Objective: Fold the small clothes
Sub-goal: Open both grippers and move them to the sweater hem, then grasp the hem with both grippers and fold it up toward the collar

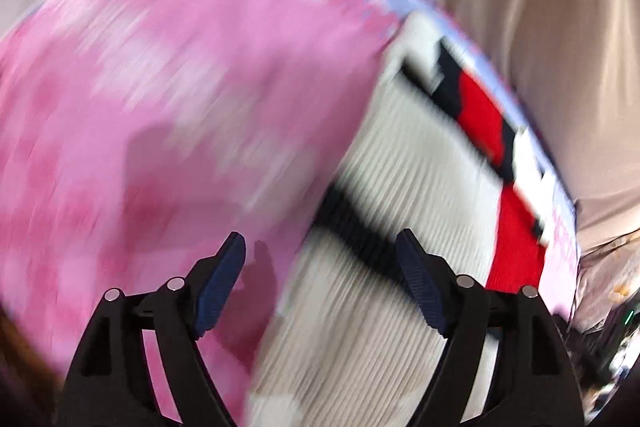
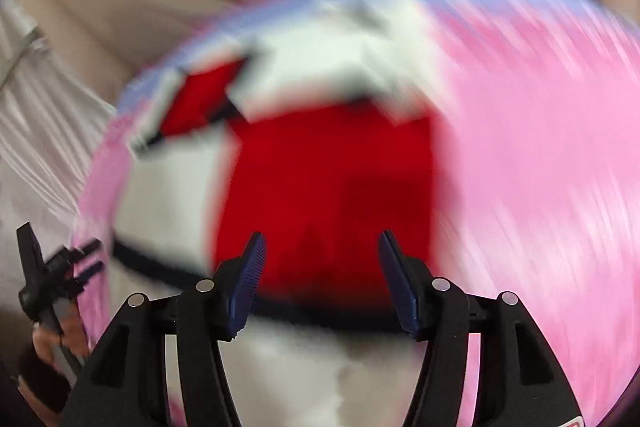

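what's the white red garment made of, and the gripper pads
Garment: looks like ribbed knit fabric, matte; fine parallel ridges run across the white part, though motion blur may exaggerate them. Pads of the left hand-held gripper: dark blue, finely grooved, probably rubber or soft plastic; cannot tell which.

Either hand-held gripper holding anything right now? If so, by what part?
Nothing held. Left hand-held gripper and right hand-held gripper both stand open over the blurred white, red and black striped knit garment on pink fabric.

Pink garment [image 1: 192, 75] smeared by motion blur, its pattern unreadable, red-and-white knit [image 2: 320, 187] blurred too, edges cut off below
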### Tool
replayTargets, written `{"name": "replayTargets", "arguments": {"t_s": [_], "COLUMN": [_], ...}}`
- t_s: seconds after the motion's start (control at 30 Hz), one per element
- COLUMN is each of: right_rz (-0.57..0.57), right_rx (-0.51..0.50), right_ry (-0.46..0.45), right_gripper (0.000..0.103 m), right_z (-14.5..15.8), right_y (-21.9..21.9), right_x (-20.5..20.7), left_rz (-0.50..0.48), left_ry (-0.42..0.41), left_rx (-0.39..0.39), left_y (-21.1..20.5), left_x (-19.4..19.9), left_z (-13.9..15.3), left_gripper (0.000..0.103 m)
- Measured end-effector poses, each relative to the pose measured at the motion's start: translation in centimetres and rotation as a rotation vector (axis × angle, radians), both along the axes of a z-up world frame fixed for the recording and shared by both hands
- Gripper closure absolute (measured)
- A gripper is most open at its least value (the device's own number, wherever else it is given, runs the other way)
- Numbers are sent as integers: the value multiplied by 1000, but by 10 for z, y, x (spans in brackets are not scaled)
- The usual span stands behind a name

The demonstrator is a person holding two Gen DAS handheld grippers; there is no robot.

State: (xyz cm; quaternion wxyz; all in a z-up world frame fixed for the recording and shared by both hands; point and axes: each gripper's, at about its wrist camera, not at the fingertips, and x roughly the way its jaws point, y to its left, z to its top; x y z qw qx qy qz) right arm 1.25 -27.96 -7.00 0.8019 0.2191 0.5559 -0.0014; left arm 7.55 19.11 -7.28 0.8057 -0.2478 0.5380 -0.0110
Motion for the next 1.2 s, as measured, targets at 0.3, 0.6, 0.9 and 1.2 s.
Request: {"name": "replayTargets", "arguments": {"t_s": [0.3,0.6,0.9,1.2], "right_rz": [-37,-27,-71,93], "right_rx": [133,211,128,181], "right_ry": [136,20,-150,320], "right_gripper": [38,90,93,97], "right_z": [-45,-40,37,-18], "right_y": [26,52,-5,-9], "right_x": [-134,-89,-144,-253], "left_rz": [37,-21,-175,-456], "left_ry": [90,86,77,382], "left_rx": [-58,-126,-104,-35], "left_y": [-3,-30,-36,-61], "left_x": [-81,-57,-98,-194], "left_z": [-18,-12,34,-12], "left_gripper": [21,89,93,94]}}
